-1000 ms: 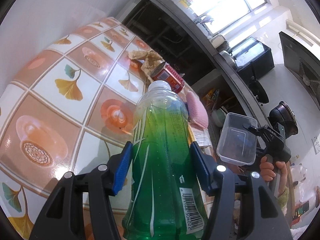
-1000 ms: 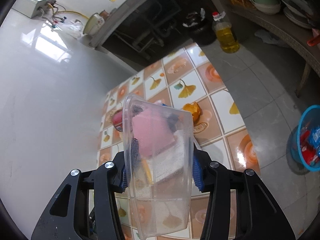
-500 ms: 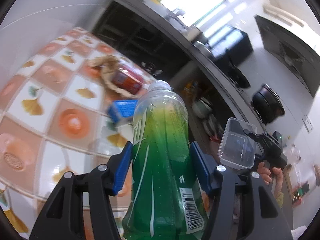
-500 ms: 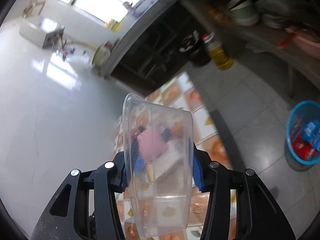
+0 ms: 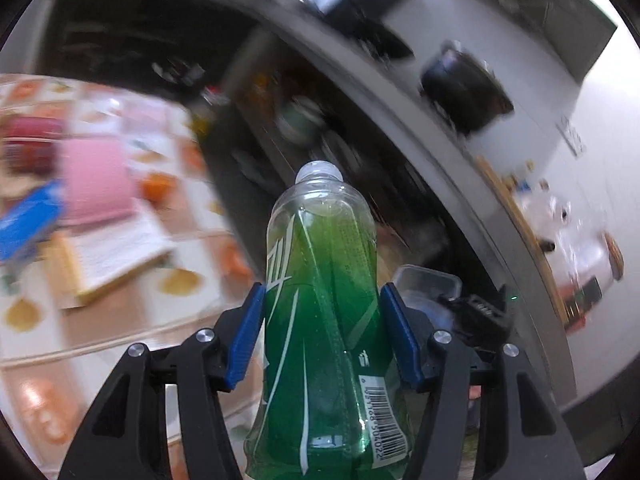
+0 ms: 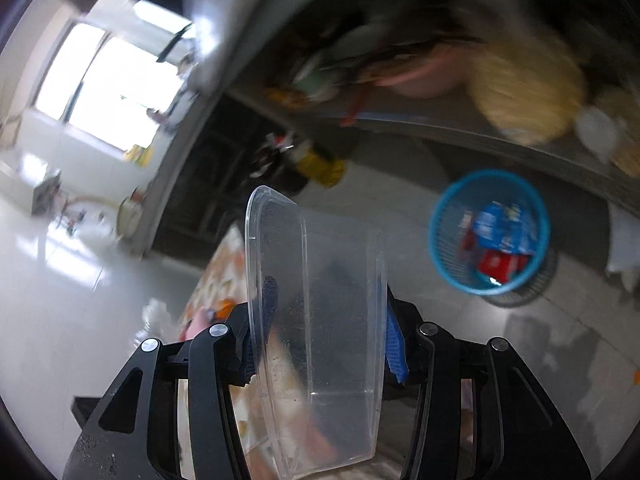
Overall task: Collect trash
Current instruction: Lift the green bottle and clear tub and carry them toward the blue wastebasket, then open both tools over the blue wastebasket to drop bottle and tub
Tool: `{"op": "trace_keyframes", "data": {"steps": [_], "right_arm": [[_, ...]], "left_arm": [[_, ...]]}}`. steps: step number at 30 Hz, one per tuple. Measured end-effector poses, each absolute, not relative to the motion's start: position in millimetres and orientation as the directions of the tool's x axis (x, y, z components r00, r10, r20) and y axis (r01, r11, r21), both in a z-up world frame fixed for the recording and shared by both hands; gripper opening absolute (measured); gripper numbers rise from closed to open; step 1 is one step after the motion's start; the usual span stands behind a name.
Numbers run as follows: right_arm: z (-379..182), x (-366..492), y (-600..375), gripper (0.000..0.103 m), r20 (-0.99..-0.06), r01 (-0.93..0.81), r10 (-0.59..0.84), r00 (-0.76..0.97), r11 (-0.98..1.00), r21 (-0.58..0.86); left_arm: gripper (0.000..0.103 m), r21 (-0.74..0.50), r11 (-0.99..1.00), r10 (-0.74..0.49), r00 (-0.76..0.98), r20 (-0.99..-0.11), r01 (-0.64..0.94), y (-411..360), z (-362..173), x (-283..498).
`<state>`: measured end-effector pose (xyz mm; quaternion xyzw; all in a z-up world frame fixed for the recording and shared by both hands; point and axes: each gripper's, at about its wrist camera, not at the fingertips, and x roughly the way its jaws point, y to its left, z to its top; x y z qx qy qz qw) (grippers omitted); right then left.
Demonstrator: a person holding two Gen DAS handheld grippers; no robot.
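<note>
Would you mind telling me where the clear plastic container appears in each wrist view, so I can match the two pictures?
Left wrist view: the clear plastic container sits low and right of centre, partly hidden behind the green bottle.
Right wrist view: it fills the lower centre, clamped in the right gripper.
Shared landmark: the patterned tabletop.

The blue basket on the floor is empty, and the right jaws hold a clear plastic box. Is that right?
Not quite. The blue basket already has red and blue wrappers in it, as the right wrist view shows. The right gripper does hold the clear plastic box.
</note>
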<state>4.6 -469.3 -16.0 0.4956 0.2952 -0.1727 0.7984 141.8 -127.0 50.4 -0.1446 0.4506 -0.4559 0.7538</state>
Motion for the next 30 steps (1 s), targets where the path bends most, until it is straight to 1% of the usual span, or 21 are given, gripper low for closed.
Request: {"op": "trace_keyframes", "data": {"steps": [4,8,13,15,18,23,29,30], "right_arm": [[-45.5,-16.0,-486.5,0.046,-0.667,0.616,-0.003,0.745,0.388,0.686],[-80.5,-27.1,-506.3,0.046,-0.69,0.652,-0.002,0.724,0.329,0.683],[-128.6,-23.9,-529.9,0.046,-0.726,0.694,0.027,0.687,0.273,0.666],[-144.0,-18.8,-538.0,0.046,-0.744,0.713,0.035,0.667,0.26,0.651],[-167.3,-5.0,-551.7,0.046,-0.769,0.737,0.052,0.637,0.251,0.628],[-199.2,27.0,-575.6,0.046,-0.813,0.774,0.061,0.58,0.27,0.573],[-227.4,62.9,-604.2,0.047,-0.853,0.812,0.038,0.521,0.285,0.509],[-233.4,67.8,-608.5,0.049,-0.86,0.82,0.035,0.51,0.283,0.498]], "left_arm": [[0.057,-0.646,0.51,-0.789,0.01,-0.614,0.567,-208.8,33.9,154.5],[0.057,-0.62,0.526,-0.71,-0.1,-0.697,0.582,-290.2,7.2,163.3],[0.057,-0.578,0.58,-0.577,-0.211,-0.789,0.575,-383.0,-51.1,176.4],[0.057,-0.561,0.599,-0.532,-0.24,-0.812,0.571,-408.8,-76.7,180.3],[0.057,-0.532,0.625,-0.471,-0.268,-0.841,0.571,-446.2,-113.0,184.3],[0.057,-0.452,0.662,-0.374,-0.259,-0.89,0.598,-492.5,-169.4,196.5],[0.057,-0.372,0.681,-0.324,-0.195,-0.926,0.631,-524.4,-206.4,213.1],[0.057,-0.368,0.683,-0.322,-0.192,-0.927,0.631,-527.8,-209.1,214.4]]}}
